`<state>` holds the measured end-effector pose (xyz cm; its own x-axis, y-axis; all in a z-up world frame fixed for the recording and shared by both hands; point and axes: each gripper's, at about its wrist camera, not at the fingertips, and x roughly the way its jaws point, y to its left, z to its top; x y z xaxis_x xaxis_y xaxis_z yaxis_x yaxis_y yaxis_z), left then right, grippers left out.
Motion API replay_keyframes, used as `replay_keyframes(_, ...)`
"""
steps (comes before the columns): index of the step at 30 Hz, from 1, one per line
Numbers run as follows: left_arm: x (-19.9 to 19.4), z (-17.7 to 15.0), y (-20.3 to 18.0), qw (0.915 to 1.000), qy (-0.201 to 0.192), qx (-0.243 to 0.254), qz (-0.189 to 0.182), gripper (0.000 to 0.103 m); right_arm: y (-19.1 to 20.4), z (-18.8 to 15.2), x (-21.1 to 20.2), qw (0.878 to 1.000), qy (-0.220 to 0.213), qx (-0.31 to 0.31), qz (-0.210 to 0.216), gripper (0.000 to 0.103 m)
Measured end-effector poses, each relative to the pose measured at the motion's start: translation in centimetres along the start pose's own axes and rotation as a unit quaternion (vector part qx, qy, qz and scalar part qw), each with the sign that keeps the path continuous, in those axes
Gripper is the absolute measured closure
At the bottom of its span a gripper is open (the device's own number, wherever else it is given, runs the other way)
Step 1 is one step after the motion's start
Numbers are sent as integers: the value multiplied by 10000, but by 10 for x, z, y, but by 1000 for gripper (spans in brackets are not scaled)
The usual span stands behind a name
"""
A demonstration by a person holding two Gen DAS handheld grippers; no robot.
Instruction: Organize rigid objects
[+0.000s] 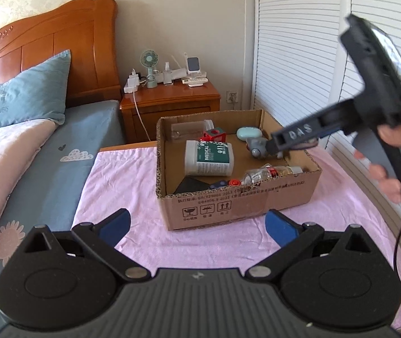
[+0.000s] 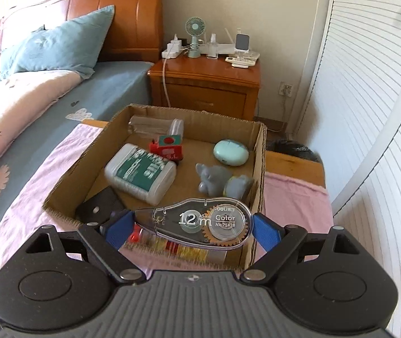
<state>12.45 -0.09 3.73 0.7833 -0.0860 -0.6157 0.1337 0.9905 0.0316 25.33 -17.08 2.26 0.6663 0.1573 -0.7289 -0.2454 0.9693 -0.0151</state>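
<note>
A cardboard box (image 1: 239, 205) stands on a pink cloth and also shows in the right wrist view (image 2: 259, 152). It holds a white Medical bottle (image 1: 208, 157), a red toy block (image 2: 168, 148), a mint case (image 2: 230, 152), a grey elephant toy (image 2: 214, 178), a clear jar (image 2: 155, 125), a black pad (image 2: 99, 207) and a clear plastic bottle (image 1: 268, 173). My right gripper (image 2: 193, 225) is shut on a clear correction tape dispenser (image 2: 200, 222), held over the box's near edge. My left gripper (image 1: 197, 222) is open and empty in front of the box. The right gripper (image 1: 276, 143) reaches over the box from the right.
A bed (image 1: 45, 146) with a blue pillow (image 1: 28, 93) lies to the left. A wooden nightstand (image 1: 172, 104) with a fan and chargers stands behind the box. White slatted doors (image 1: 313, 56) run along the right. The pink cloth (image 1: 121, 186) surrounds the box.
</note>
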Motion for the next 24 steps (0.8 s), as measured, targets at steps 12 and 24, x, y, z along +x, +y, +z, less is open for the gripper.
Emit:
replay_keyframes(12, 15, -6, 17, 9997, 140, -220, 38, 2, 3, 16, 35, 9998, 79, 148, -111, 0)
replay_keyframes(24, 3, -7, 11, 9997, 84, -231, 44, 2, 14, 2, -5, 9999, -96, -48, -17, 0)
